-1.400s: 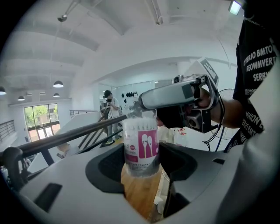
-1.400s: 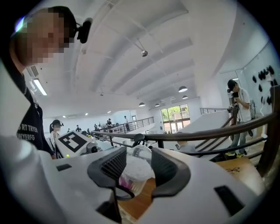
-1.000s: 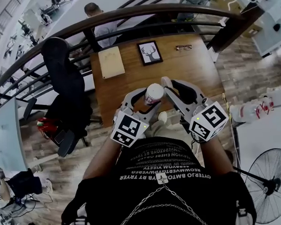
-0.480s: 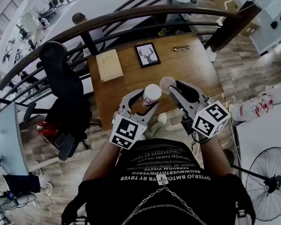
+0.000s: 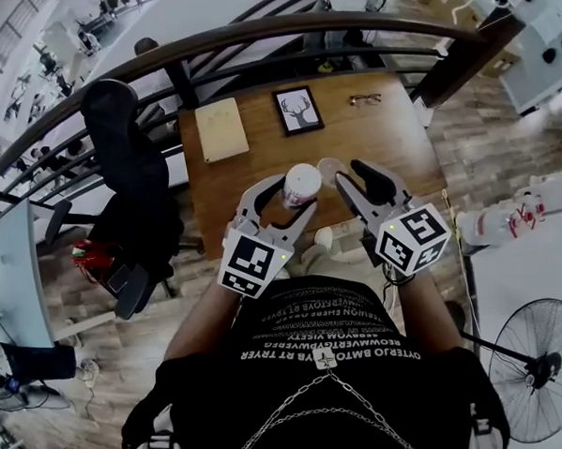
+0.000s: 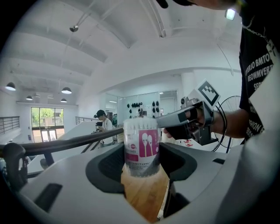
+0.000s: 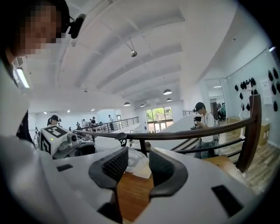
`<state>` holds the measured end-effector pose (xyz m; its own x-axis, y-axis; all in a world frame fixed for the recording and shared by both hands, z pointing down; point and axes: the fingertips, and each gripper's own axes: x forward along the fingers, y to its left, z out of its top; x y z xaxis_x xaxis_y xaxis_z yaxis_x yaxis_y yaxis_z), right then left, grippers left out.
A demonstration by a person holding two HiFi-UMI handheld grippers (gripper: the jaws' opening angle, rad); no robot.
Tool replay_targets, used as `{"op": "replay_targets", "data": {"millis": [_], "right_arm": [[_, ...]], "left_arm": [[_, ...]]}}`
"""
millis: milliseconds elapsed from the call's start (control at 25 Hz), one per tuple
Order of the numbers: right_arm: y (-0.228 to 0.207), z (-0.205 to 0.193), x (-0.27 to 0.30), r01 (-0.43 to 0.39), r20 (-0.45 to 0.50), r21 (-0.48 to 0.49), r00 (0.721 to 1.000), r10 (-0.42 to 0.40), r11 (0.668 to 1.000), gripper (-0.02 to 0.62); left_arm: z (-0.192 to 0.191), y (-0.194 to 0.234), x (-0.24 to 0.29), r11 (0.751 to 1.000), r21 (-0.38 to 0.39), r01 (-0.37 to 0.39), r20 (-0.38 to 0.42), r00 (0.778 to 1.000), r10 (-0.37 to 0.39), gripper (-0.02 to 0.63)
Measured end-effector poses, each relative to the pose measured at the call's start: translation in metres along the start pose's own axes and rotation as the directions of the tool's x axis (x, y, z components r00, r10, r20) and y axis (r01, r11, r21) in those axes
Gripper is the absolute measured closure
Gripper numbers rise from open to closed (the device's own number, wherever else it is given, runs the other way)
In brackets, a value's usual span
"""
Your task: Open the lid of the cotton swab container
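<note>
The cotton swab container point(image 5: 301, 183), clear with a pink label, is held upright above the wooden table point(image 5: 394, 142) with my left gripper point(image 5: 292, 196) shut on its body. In the left gripper view the container point(image 6: 141, 146) stands between the grey jaws with its top uncovered and swab tips showing. The clear round lid point(image 5: 330, 167) is off, just right of the container. In the right gripper view the lid point(image 7: 131, 162) lies low between the ribbed pads point(image 7: 114, 165) of my right gripper point(image 7: 133, 169), which have just been opening and no longer press on it.
On the table's far side stand a framed deer picture point(image 5: 298, 107), a pale board point(image 5: 222, 126) and a pair of glasses point(image 5: 366, 98). A black office chair point(image 5: 128, 166) stands at the left, a curved dark railing point(image 5: 252, 31) behind, and a fan point(image 5: 542, 365) at lower right.
The right gripper pulled away from the container's top to the right and slightly down, taking the lid with it. Its jaws then widened around the lid. The left gripper stayed put with the container.
</note>
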<state>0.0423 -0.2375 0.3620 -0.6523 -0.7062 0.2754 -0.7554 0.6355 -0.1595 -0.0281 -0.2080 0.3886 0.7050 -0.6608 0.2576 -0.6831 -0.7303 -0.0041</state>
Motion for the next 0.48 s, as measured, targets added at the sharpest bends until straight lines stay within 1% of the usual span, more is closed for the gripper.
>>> {"op": "replay_targets", "data": {"millis": [280,480], "right_arm": [[0.013,-0.006,0.011,-0.038,-0.009,-0.007,0.999,0.038,0.999,0.439],[0.004,-0.003,0.015,-0.039,0.028,-0.012,0.999,0.040,0.999,0.439]], "left_arm": [[-0.006,0.007,-0.002,0.999,-0.016,-0.032,-0.008,0.999,0.032,0.342],[-0.004,0.026,-0.009,0.993,-0.029,-0.117,0.005,0.993,0.117,0.342]]}}
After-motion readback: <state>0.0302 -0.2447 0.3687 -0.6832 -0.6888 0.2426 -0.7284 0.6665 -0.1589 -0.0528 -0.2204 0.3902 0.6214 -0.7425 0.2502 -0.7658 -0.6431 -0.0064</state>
